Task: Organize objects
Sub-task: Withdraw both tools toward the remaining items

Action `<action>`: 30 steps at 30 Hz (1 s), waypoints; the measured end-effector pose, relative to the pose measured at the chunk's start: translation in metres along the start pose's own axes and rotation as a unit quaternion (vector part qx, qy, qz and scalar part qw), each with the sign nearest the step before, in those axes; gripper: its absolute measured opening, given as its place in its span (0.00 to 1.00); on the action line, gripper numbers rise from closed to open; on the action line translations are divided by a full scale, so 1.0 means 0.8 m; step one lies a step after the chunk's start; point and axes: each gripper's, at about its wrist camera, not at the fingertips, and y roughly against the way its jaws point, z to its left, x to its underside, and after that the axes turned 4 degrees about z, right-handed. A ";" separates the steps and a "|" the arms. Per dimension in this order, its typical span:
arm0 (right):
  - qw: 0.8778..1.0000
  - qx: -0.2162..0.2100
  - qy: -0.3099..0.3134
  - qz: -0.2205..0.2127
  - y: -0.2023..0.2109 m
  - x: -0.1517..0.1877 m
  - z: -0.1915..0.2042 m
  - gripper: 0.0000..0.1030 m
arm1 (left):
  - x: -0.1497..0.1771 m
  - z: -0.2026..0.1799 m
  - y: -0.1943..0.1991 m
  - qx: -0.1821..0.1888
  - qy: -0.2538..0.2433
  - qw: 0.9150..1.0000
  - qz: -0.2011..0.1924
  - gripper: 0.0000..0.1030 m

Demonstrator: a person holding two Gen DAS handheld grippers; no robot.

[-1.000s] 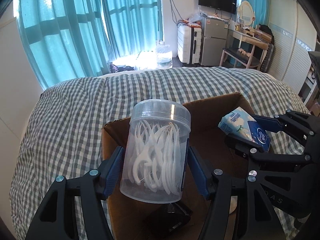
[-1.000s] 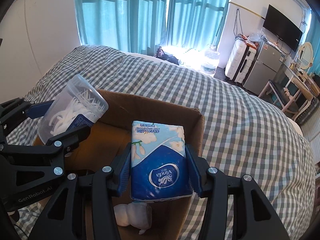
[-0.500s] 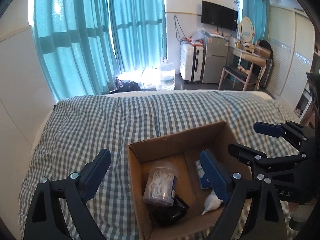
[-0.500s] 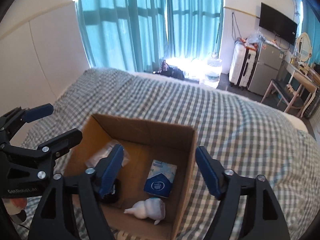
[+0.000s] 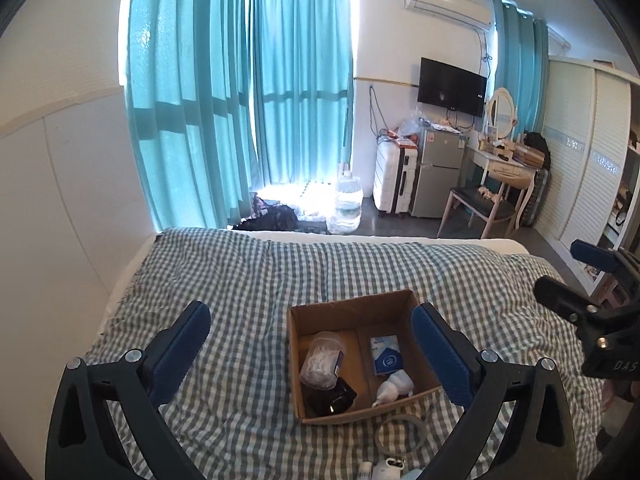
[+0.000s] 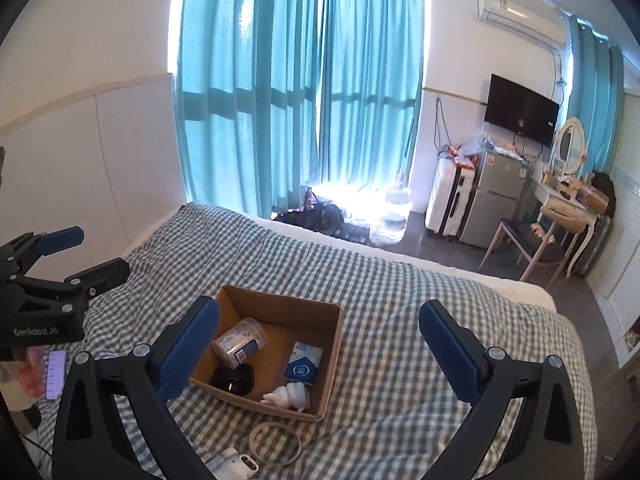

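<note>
An open cardboard box [image 5: 352, 306] [image 6: 334, 344] sits on the checked bed. Inside lie a clear jar of floss picks [image 5: 322, 364] [image 6: 240, 340], a blue tissue pack [image 5: 385, 355] [image 6: 304, 366], a black object [image 5: 330, 398] [image 6: 234, 378] and a white crumpled item [image 5: 394, 386] [image 6: 288, 396]. My left gripper [image 5: 312, 354] is open and empty, held high above the box. My right gripper [image 6: 318, 346] is open and empty, also high above it. Each gripper shows at the edge of the other's view.
A thin ring [image 5: 400, 432] [image 6: 276, 442] and a white device [image 5: 390, 466] [image 6: 236, 464] lie on the checked bedspread [image 6: 400, 320] near the box's front edge. A phone [image 6: 56, 368] lies at the left. Curtains, suitcase, fridge, chair and dresser stand beyond the bed.
Both grippers opened and dropped the floss jar and the tissue pack into the box. Both then rose well above the bed.
</note>
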 end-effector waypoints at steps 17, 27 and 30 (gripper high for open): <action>0.997 -0.006 0.031 0.064 0.044 0.159 -0.002 0.98 | 0.152 -0.016 0.010 -0.019 -0.010 0.998 0.066 1.00; 0.988 -0.050 0.015 0.148 -0.050 0.262 0.003 0.98 | 0.273 -0.059 -0.076 0.001 -0.042 0.987 0.157 1.00; 0.985 -0.053 0.015 0.163 -0.069 0.278 0.005 0.98 | 0.300 -0.081 -0.102 0.020 -0.058 0.980 0.188 1.00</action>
